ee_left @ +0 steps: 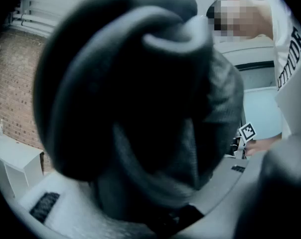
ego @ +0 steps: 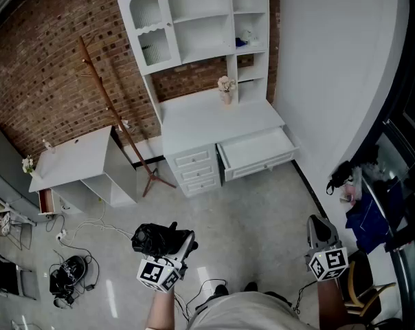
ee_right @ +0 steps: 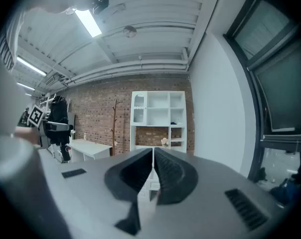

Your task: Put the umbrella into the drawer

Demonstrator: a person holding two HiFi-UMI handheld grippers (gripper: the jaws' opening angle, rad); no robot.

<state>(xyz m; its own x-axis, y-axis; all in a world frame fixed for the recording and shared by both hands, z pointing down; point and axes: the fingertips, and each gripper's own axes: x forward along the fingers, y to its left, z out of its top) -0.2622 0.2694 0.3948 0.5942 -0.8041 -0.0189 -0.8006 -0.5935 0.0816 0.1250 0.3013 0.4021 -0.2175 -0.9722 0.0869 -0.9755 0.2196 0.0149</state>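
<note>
Left gripper (ego: 178,246) clamps wide on folded black umbrella (ego: 152,238). Right gripper (ego: 320,231) jaws pressed together, empty. White desk's (ego: 214,119) drawer (ego: 259,151) pulled out.

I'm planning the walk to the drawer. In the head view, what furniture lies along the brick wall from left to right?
From the left: low white table, coat stand, stack of drawers, open drawer.

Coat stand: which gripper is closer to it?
Left. The left gripper, holding the umbrella, is in front of the coat stand; the right gripper is well off to its right.
</note>
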